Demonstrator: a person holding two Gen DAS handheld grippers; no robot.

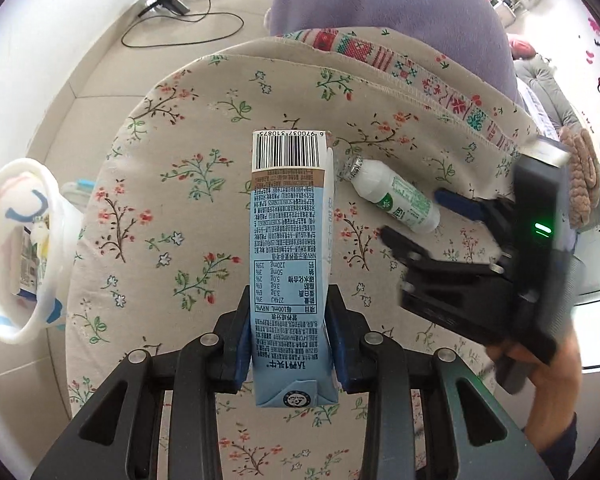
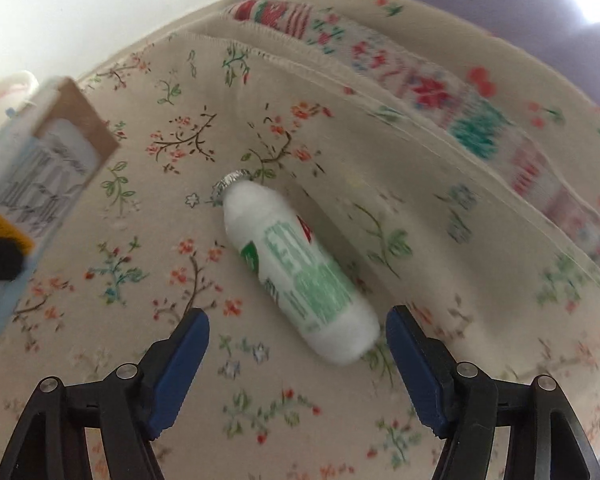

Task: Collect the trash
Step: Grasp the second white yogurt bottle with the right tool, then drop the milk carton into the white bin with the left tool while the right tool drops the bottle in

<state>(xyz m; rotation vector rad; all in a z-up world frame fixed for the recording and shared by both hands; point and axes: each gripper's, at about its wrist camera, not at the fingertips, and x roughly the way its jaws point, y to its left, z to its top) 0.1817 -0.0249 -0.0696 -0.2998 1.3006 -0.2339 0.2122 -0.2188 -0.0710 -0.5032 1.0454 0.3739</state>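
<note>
Blue carton (image 1: 290, 248) clamped in left claw (image 1: 288, 332), right claw (image 2: 298, 344) wide around bottle (image 2: 300, 264)

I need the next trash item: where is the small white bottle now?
In the right wrist view the white bottle lies on its side on the floral cloth, its base between the right claw's open jaws, untouched.
</note>
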